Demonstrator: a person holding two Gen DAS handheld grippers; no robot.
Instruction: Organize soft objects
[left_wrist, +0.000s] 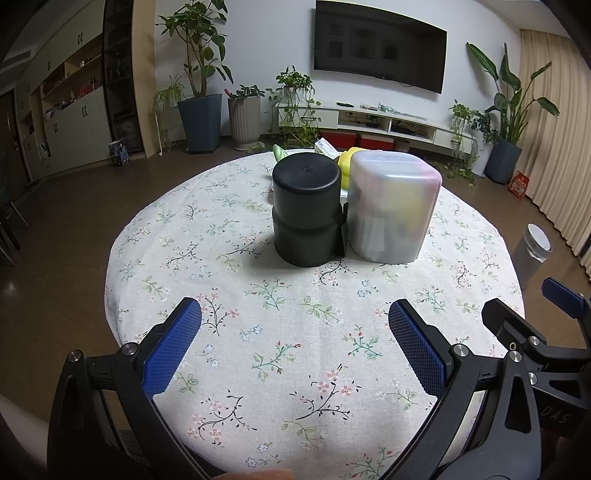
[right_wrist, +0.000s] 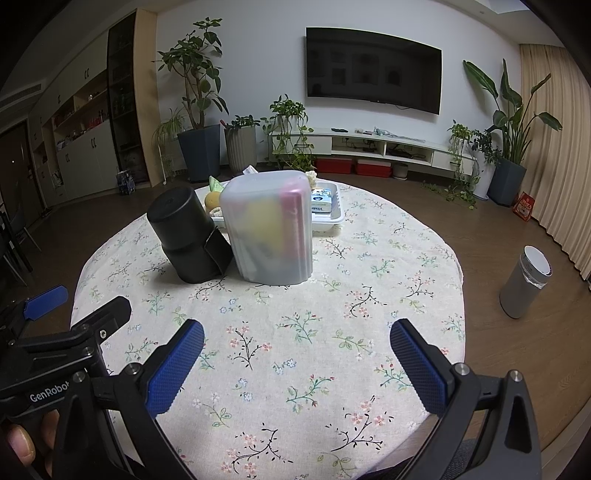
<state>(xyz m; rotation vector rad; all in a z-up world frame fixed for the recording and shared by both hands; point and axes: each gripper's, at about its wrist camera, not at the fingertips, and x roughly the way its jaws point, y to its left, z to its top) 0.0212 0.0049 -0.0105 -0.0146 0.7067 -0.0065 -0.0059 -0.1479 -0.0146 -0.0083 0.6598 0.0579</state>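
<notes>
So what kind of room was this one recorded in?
Most likely a home living room: a wall-mounted TV above a low white media console, potted plants along the wall, and a round table with a floral tablecloth.

Light: dim, even indoor light from overhead
Shadows: soft, faint around the black container (left_wrist: 306, 208)
Glare: pale sheen on the wood floor (right_wrist: 517, 354)
Distortion: strong fisheye bending, dark vignette corners
Focus: centre sharp, frame edges were slightly soft
</notes>
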